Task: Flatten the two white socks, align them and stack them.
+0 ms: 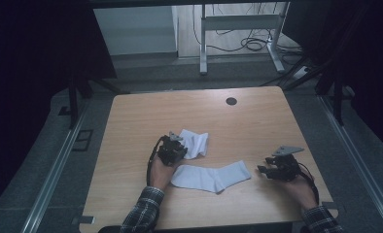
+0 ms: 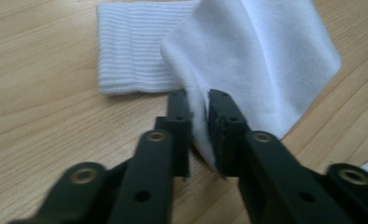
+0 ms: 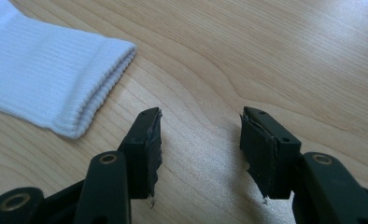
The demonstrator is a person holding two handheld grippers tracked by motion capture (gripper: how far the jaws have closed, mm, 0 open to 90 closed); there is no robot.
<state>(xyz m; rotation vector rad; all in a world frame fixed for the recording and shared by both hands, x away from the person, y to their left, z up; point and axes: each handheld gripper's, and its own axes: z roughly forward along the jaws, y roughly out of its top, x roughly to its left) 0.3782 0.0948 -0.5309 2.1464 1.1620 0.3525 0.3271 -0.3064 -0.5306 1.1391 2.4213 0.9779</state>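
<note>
The left tongs (image 2: 198,109) pinch a fold of the upper sock (image 2: 266,56), at the counter's (image 1: 131,121) centre. The right tongs (image 3: 201,140) stand apart, bare, at 3 o'clock of the lower sock (image 1: 211,177).

The left claw (image 1: 176,148) is pinched nearly shut, its black jaws pointing away from the person. The right claw (image 1: 263,170) lies level, aimed leftward, jaws standing apart. Both forearms wear plaid sleeves (image 1: 143,211).
</note>
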